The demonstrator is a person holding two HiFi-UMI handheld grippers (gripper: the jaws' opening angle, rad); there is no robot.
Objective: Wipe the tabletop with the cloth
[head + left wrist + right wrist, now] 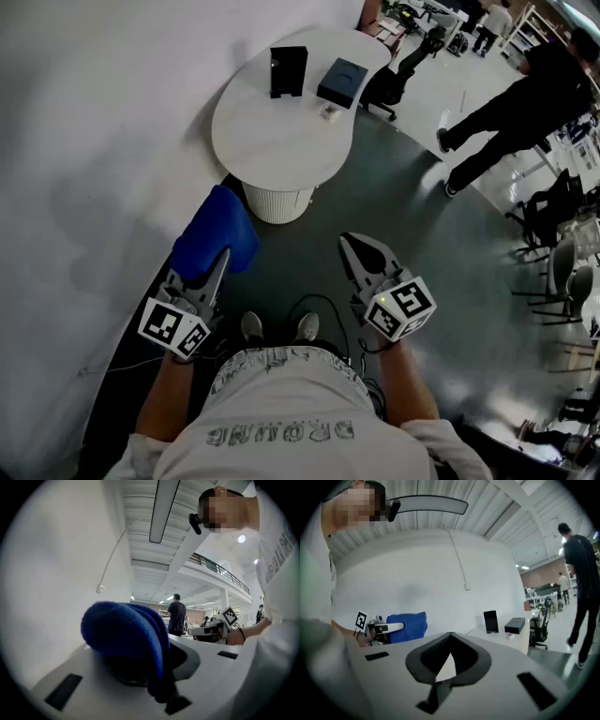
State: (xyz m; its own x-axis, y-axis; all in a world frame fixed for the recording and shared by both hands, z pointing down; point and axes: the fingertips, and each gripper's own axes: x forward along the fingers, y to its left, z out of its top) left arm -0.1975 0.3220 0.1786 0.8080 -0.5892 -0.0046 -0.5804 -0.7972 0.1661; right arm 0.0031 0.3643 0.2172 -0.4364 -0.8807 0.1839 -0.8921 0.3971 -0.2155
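Two hand-held grippers are held out low in front of a person in a white printed T-shirt (281, 412), whose light shoes (251, 325) stand on the grey floor (394, 197) between them. On the person's left, the left gripper (221, 255) is clamped on a bright blue cloth (214, 234); in the left gripper view the cloth (124, 630) bunches up thickly over the jaws and hangs down between them, hiding most of the pads. To the right, the right gripper (349, 241) holds nothing, and the right gripper view shows its dark jaw tips meeting at a point (451, 634), with only a small pale gap lower between the pads. The cloth is in the air, well short of the tabletop and not touching it. Just beyond the cloth stands a white rounded table (272, 141) on a ribbed white pedestal (278, 202), close against the white wall (94, 141). Toward its far end sit an upright black device (288, 71), a dark blue box (342, 82) beside it and a small white object (329, 112) in front of the box. Past the table is a black office chair (394, 80), and farther right a person in dark clothes (511, 108) is walking.
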